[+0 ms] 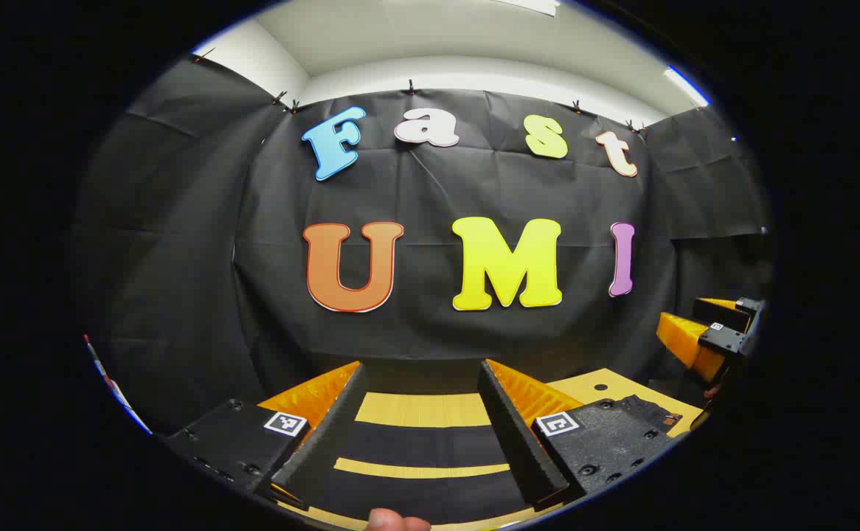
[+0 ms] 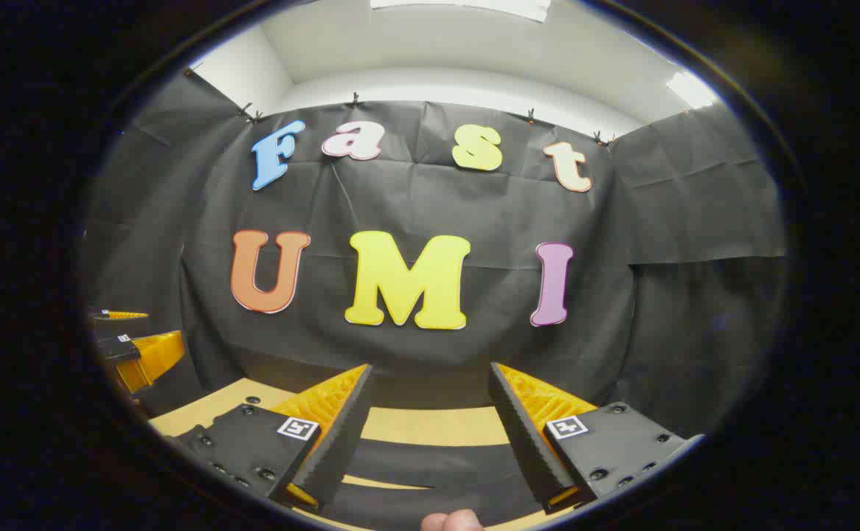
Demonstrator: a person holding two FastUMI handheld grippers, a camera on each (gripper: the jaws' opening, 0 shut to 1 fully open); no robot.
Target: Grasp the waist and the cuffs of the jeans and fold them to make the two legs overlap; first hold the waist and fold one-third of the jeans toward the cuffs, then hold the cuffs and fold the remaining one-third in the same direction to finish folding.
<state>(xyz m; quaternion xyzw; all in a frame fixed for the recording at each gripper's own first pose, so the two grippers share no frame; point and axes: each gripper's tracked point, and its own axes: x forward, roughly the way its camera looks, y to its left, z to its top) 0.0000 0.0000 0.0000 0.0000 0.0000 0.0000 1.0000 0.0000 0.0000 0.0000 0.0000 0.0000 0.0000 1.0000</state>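
Jeans (image 1: 422, 446) seem to be the dark cloth lying flat on the wooden table (image 1: 422, 409), low between both grippers' fingers; can't tell for sure. Left gripper (image 1: 421, 369) fingers spread, nothing held. Right gripper (image 2: 430, 369) fingers spread, nothing held. Both face the booth wall, side by side.

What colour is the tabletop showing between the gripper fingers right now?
Light yellowish wood tabletop, with dark fabric lying in bands across it; clearest in the left gripper view.
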